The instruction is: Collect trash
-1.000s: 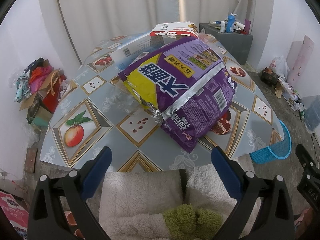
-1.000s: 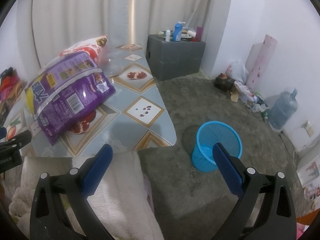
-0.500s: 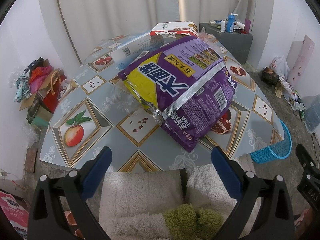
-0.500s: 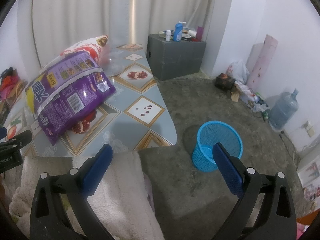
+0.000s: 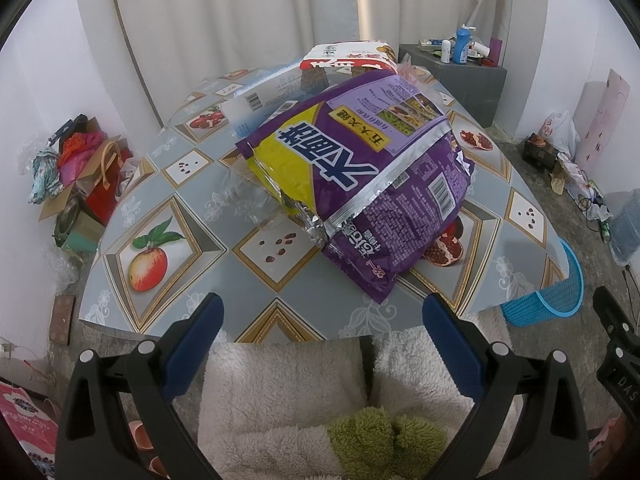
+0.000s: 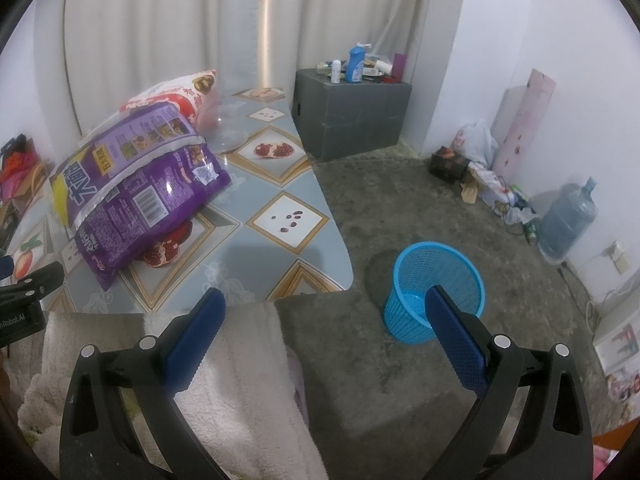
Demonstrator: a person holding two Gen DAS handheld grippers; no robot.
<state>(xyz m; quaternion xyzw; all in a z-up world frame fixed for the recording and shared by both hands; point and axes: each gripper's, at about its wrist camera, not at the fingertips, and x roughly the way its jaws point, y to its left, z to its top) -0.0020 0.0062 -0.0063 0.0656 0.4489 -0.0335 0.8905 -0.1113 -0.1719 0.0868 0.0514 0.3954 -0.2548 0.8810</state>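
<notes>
A big purple and yellow snack bag (image 5: 360, 184) (image 6: 140, 188) lies on the fruit-patterned table (image 5: 168, 200) (image 6: 280, 184). Behind it sit a red and white bag (image 5: 344, 56) (image 6: 176, 92) and a pale blue wrapper (image 5: 264, 100). Crumpled clear plastic (image 5: 248, 200) lies by the purple bag's left edge. My left gripper (image 5: 320, 316) hangs open just short of the table's near edge, nothing between its fingers. My right gripper (image 6: 324, 308) is open too, off the table's right corner. A blue mesh bin (image 6: 434, 280) (image 5: 548, 300) stands on the floor behind its right finger.
A person's fluffy white clothing (image 5: 288, 400) (image 6: 224, 380) fills the space under both grippers. A grey cabinet (image 6: 352, 116) with bottles stands at the back. A water jug (image 6: 568, 216) and bags line the right wall. Boxes and clothes (image 5: 76, 168) pile up left of the table.
</notes>
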